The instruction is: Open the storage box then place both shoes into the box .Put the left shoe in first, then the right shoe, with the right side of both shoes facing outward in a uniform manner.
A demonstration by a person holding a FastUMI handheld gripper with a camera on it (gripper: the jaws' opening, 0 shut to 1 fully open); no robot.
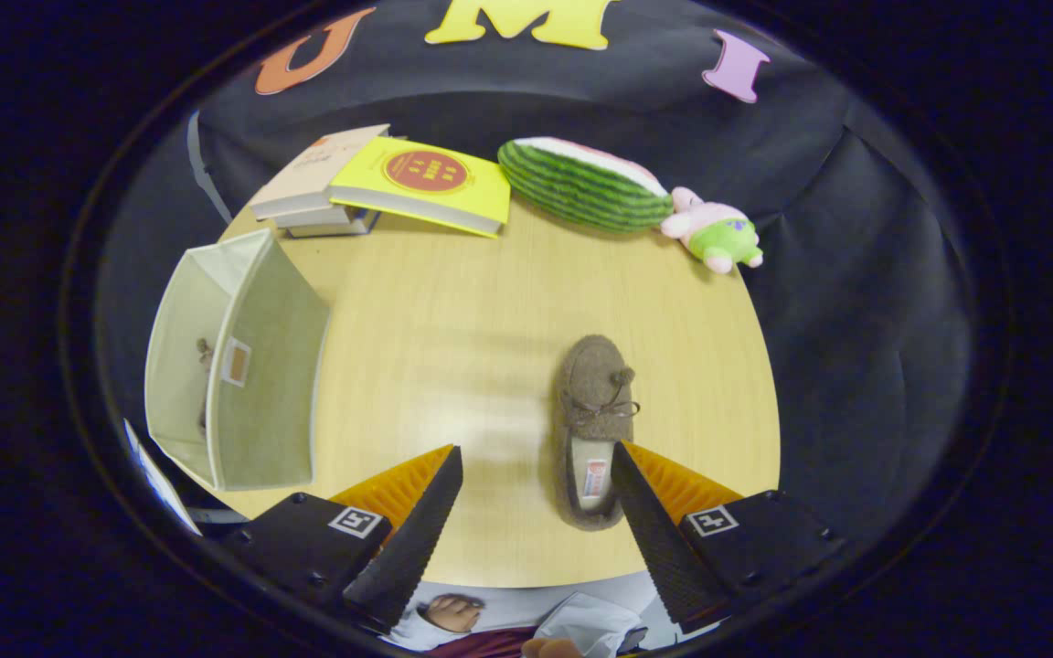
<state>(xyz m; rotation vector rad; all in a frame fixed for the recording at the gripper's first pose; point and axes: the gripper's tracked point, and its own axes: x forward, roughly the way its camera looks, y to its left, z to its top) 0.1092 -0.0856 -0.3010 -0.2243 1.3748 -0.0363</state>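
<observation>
A grey-brown fuzzy slipper [592, 425] with a bow lies on the wooden table [453, 311], toe pointing away, its heel beside the inner edge of the right finger. My gripper [536, 461] hovers above the table and is open, with nothing pressed between its fingers. Off to the left of the left finger stands the pale fabric storage box [248, 366], its top open. Something small and dark, partly hidden, shows inside the box against its wall [205, 355].
A stack of books [380, 183] with a yellow one on top lies at the table's far side. A watermelon-slice plush [581, 183] and a pink and green plush toy [714, 233] sit beyond the slipper. A person's hand [453, 612] shows below the table's near edge.
</observation>
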